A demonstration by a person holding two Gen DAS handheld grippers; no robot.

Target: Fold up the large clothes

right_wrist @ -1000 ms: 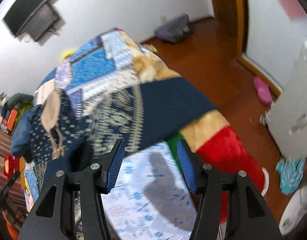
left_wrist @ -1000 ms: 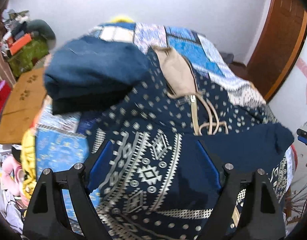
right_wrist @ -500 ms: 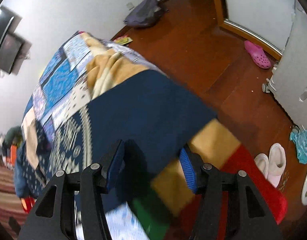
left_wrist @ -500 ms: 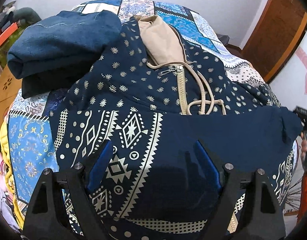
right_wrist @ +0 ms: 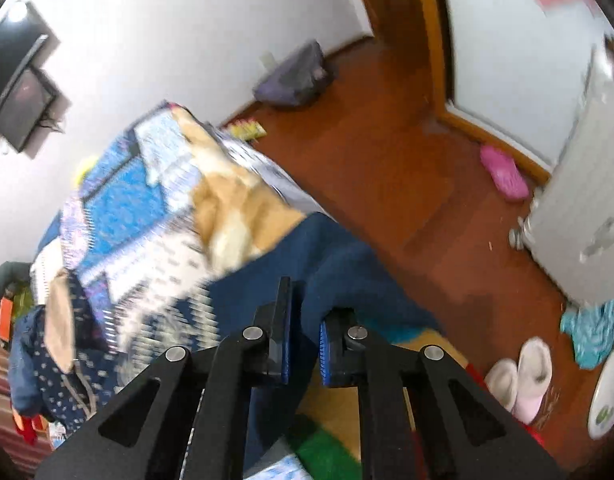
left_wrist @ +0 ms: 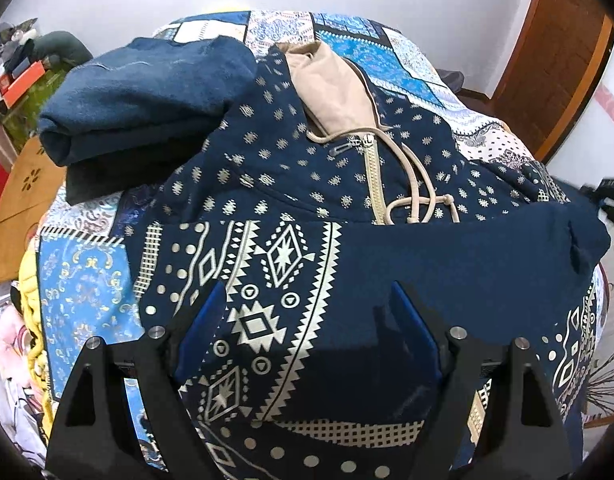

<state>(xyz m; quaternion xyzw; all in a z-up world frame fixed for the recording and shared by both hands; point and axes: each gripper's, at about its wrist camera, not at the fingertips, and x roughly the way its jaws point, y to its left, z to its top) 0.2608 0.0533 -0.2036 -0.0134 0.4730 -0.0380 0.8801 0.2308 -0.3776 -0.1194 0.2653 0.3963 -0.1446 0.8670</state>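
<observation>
A navy hoodie (left_wrist: pixel 291 184) with cream geometric print, a beige hood lining, a zip and drawstrings lies spread on the bed. One plain navy part of it is folded across the front toward the right edge (left_wrist: pixel 487 256). My left gripper (left_wrist: pixel 307 320) hovers just over the printed front, open wide, with nothing pinched. In the right wrist view, my right gripper (right_wrist: pixel 305 332) is shut on a fold of the plain navy cloth (right_wrist: pixel 339 264) at the bed's side edge. The rest of the hoodie (right_wrist: pixel 67 344) lies blurred at the lower left.
A folded blue garment (left_wrist: pixel 147 92) rests on the bed beside the hood. A patchwork bedspread (left_wrist: pixel 79 288) covers the bed. On the wooden floor (right_wrist: pixel 379 168) lie a pink shoe (right_wrist: pixel 503 172), white slippers (right_wrist: pixel 523 376) and a grey bag (right_wrist: pixel 295 76). A TV (right_wrist: pixel 19 92) hangs on the wall.
The right gripper has gone from open to shut on the navy cloth and shifted along the bed's edge. The left gripper has dropped slightly closer to the hoodie, still open.
</observation>
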